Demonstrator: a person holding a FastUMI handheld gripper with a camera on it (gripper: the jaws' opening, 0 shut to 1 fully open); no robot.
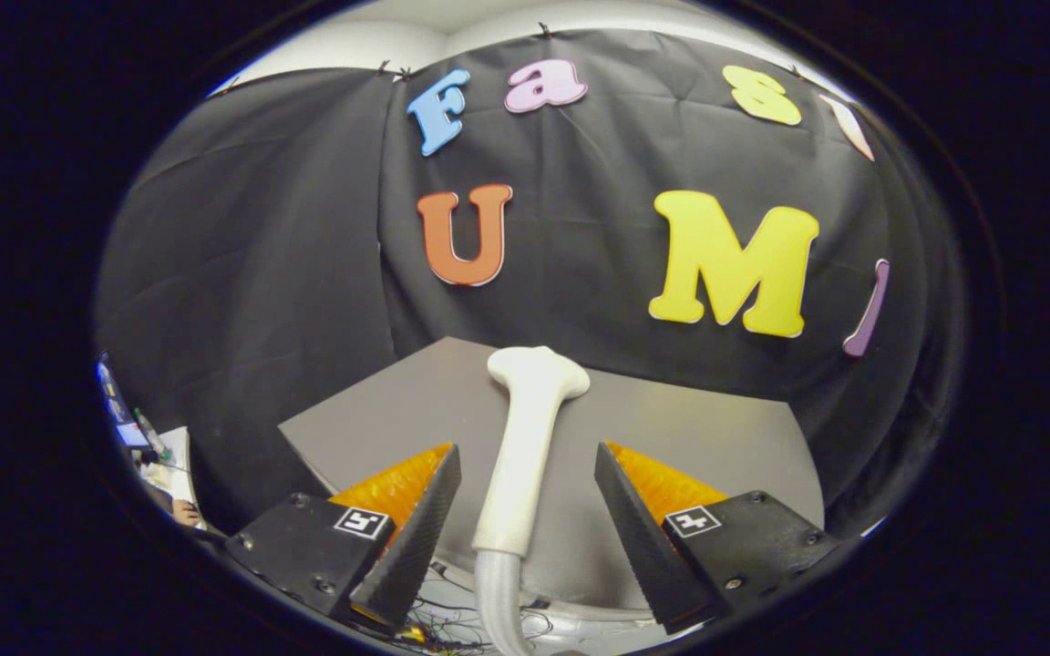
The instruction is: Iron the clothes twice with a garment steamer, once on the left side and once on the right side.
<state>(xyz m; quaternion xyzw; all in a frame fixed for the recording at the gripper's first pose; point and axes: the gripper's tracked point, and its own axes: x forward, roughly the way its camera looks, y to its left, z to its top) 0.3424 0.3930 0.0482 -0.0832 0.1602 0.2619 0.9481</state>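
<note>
The bench [689,428] is a flat grey surface set before the booth's black cloth wall. No garment or container can be made out on it.

The garment steamer [525,437] lies between the fingers, its flared head toward the wall and its ribbed hose [496,601] trailing back below the bench.

The gripper [528,492] stands with its fingers apart, one on each side of the handle, neither touching it.

Handling, as judged: rigid smooth plastic, probably light but slippery. Grip the straight mid-handle; expect hose drag.
</note>
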